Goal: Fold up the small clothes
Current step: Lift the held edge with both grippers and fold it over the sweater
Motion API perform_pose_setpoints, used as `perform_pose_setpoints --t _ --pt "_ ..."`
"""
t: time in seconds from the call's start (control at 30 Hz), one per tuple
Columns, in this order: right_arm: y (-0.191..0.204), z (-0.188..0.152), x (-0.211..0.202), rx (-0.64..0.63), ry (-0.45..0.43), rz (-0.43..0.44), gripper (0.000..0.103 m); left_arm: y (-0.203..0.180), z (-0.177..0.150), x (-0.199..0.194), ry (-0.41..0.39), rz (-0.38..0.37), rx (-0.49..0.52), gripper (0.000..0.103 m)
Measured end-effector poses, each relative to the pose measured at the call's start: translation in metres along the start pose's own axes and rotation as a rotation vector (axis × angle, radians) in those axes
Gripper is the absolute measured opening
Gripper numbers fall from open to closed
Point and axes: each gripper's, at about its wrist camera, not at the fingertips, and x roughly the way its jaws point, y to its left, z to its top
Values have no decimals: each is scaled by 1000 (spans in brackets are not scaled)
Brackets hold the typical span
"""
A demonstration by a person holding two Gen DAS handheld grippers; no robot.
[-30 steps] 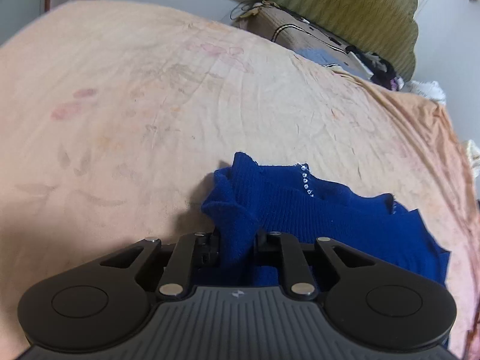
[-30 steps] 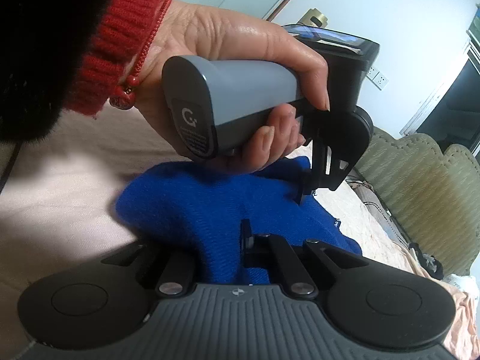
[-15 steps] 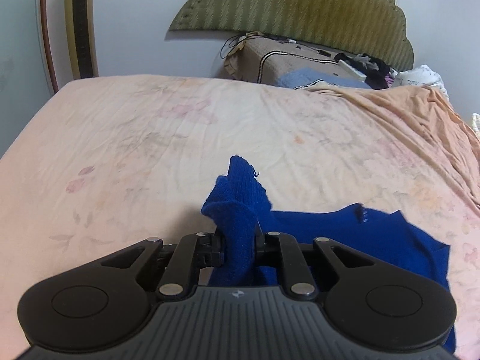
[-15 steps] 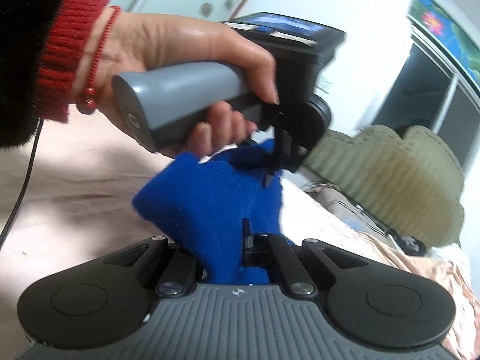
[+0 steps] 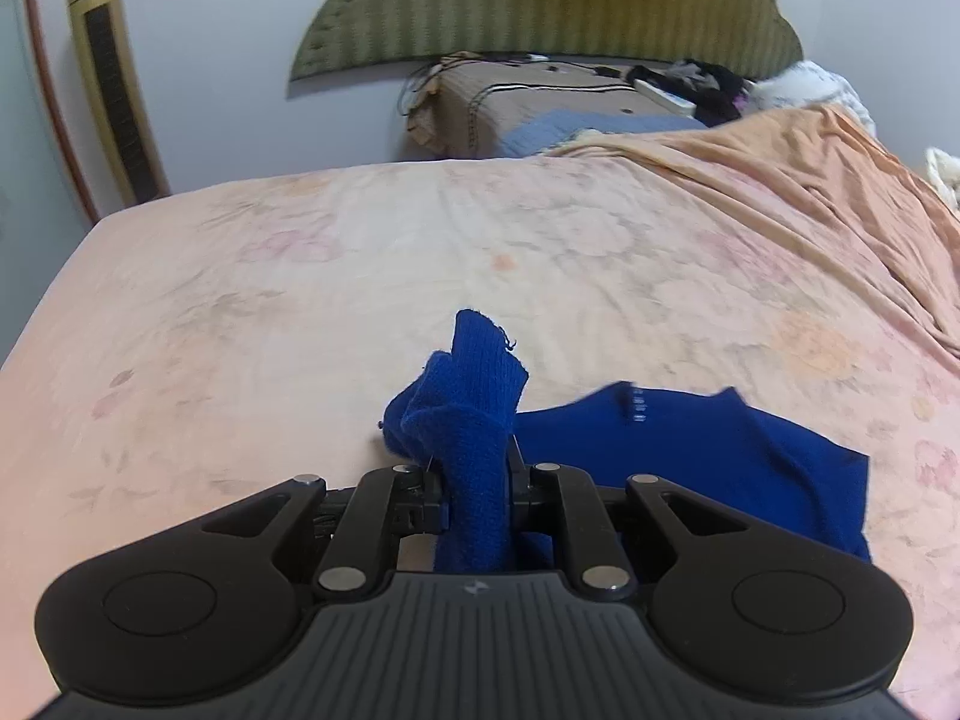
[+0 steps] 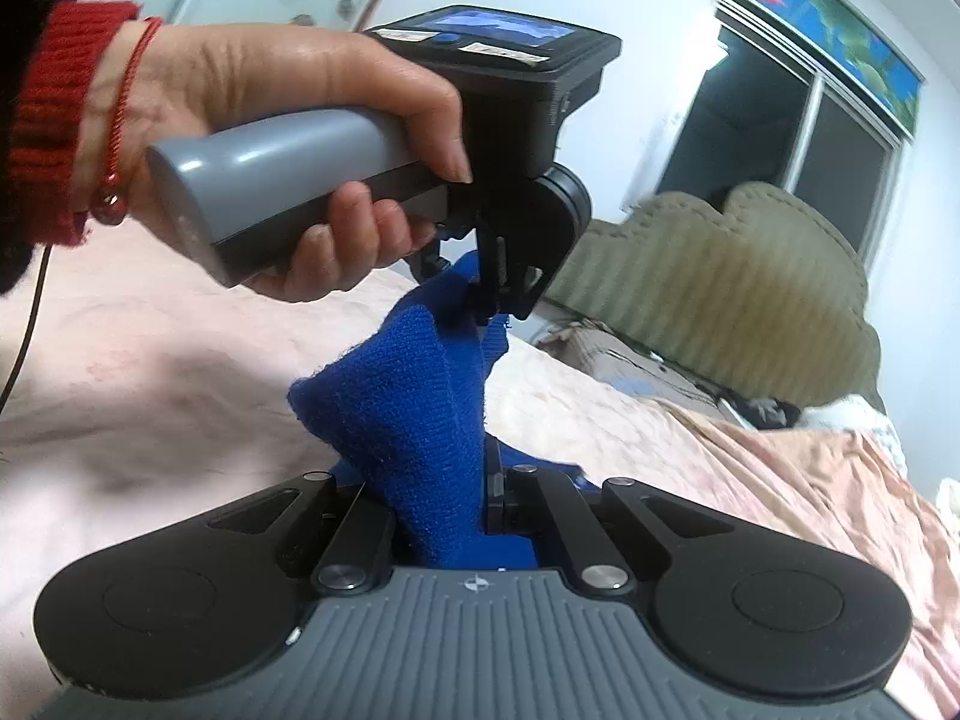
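Currently, on the left side, the left gripper point(image 5: 477, 483) is clamping a bunched fold of the blue sweater point(image 5: 708, 456), its jaws closed on knit that is sticking up between them. Seen from the right wrist, the person's left hand point(image 6: 312, 120) is holding that tool above the bed point(image 5: 300, 276). Further right, the right gripper point(image 6: 447, 498) is pinching another thick wad of the same garment, which is hanging raised between the two tools, while the rest is trailing over the pink sheet toward the right. Judging from this, both grips are sitting on crumpled bunches, not clean edges, so the sweater is likely to land twisted or lopsided when laid down. Pulling the tools apart too hard could also drag the loose knit out of one grip.
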Motion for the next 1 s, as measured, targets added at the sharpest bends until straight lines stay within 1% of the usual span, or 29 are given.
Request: perform_pose_setpoints --t 0.2,0.4,0.63,0.9,1.0 --pt "-34 -18 -4 84 27 -26 4 -44 5 7 6 -22 50 14" --pt "-63 -45 -9 213 75 -22 5 -89 4 20 8 -30 113 14" --pt "-100 -69 0 354 120 -13 5 -132 0 41 23 -49 173 14" --pt "-132 -96 5 555 174 22 5 -173 -15 63 31 -55 249 14" --pt "-145 -109 8 659 216 66 5 -185 -20 68 27 -56 292 17"
